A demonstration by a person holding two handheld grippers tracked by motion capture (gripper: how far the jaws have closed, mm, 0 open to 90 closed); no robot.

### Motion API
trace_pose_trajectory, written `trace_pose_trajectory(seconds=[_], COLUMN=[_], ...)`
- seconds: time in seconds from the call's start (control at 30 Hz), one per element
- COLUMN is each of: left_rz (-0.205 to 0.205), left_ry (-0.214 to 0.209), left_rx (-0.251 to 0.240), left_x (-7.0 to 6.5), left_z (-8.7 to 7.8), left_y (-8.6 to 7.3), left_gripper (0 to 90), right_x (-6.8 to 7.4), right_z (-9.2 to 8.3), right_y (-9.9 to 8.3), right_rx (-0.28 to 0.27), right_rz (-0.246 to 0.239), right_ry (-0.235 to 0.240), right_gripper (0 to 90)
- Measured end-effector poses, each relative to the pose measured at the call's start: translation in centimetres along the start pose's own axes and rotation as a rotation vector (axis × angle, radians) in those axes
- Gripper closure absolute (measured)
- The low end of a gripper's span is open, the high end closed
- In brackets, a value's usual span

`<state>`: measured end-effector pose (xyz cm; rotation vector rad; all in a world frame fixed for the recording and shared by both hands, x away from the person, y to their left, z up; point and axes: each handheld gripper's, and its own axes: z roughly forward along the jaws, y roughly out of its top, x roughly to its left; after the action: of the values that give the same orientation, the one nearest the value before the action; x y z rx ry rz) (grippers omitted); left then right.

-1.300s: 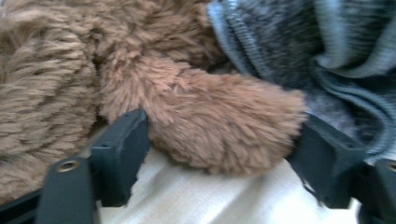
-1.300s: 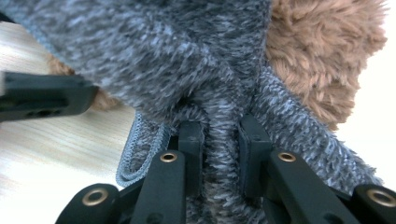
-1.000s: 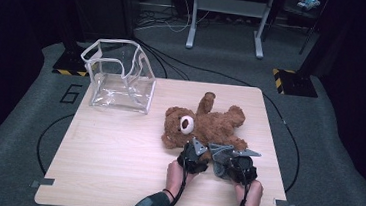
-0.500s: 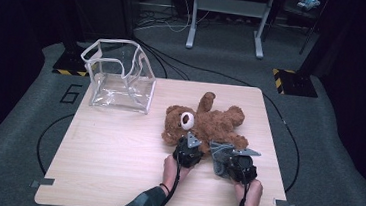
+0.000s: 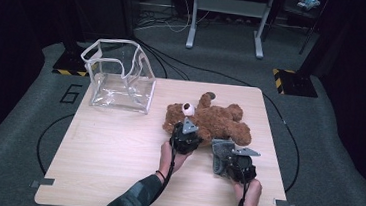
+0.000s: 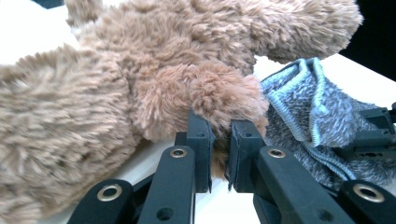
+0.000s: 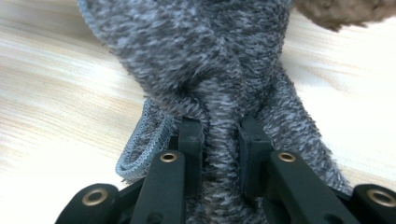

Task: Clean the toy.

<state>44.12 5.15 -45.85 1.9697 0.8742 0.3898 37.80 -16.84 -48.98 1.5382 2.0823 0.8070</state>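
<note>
Pinching one fuzzy paw of the brown plush teddy bear [image 6: 154, 70] between the closed jaws of the left gripper [image 6: 219, 140], with the paw tuft bunched just ahead of the pads and the bear's body sprawling up and away to the left of them. Clamping a fold of the grey fleecy knit garment with a pale blue ribbed edge [image 7: 210, 70] in the right gripper [image 7: 219, 140], jaws shut on the fabric, ribbed hem looping down just left of the jaws. Lying on the light wooden table [image 5: 111, 152], both bear [image 5: 209, 120] and garment [image 5: 221, 154], bear just beyond the left gripper [image 5: 184, 133], garment directly at the right gripper [image 5: 231, 162] and close beside the bear's lower limbs.

Judging from this, dressing the bear looks like the step in hand: feeding the held paw into the garment's opening. Doing it well means keeping the paw grip firm but near the tip (a thick limb slips less when pinched at the seam), holding the ribbed hem open rather than a mid-fabric fold, and drawing cloth over paw along the limb's own line. Worth watching: fabric bunching between the jaws and hiding the opening. Sitting well beyond the left gripper, the clear soft plastic box with white trim [image 5: 120, 75].
</note>
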Motion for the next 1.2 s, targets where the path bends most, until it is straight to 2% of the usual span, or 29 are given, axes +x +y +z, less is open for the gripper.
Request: trace_pose_trajectory(seconds=[0.17,0.33,0.43,0.6,0.8,0.97,1.07,1.2], left_rz=[0.022,0.036,0.009,-0.049,-0.056,-0.067,-0.073,-0.079], left_ry=[-0.018,-0.040,-0.040,-0.034,-0.018,-0.015,-0.010,-0.007], left_rx=[-0.009,-0.032,-0.041,-0.025,-0.021,0.001,0.005,0.013], left_x=[0.3,0.9,1.7,3.0,3.3,3.6,3.9,4.3], left_z=[-0.8,-2.6,-3.1,-2.5,-2.1,-1.6,-1.5,-1.5], left_y=[1.2,2.9,3.4,3.1,3.5,3.8,3.9,3.8], left_gripper=[82.5,83.0,82.9,82.2,80.4,79.4,79.6,79.6], right_x=[0.5,1.1,1.4,1.8,3.3,4.8,5.3,5.2], right_z=[-0.4,-1.1,-1.6,-1.9,-1.9,-1.3,-0.5,0.6], right_y=[0.4,0.8,1.1,2.1,5.2,7.9,9.1,9.8], right_rx=[-0.021,-0.055,-0.080,-0.123,-0.209,-0.240,-0.235,-0.203], right_rz=[-0.003,-0.023,-0.036,-0.044,-0.079,-0.121,-0.156,-0.157], right_ry=[0.008,0.017,0.019,0.014,0.001,-0.013,-0.022,-0.063], right_gripper=[75.1,75.2,75.2,75.3,75.3,75.2,75.2,75.7])
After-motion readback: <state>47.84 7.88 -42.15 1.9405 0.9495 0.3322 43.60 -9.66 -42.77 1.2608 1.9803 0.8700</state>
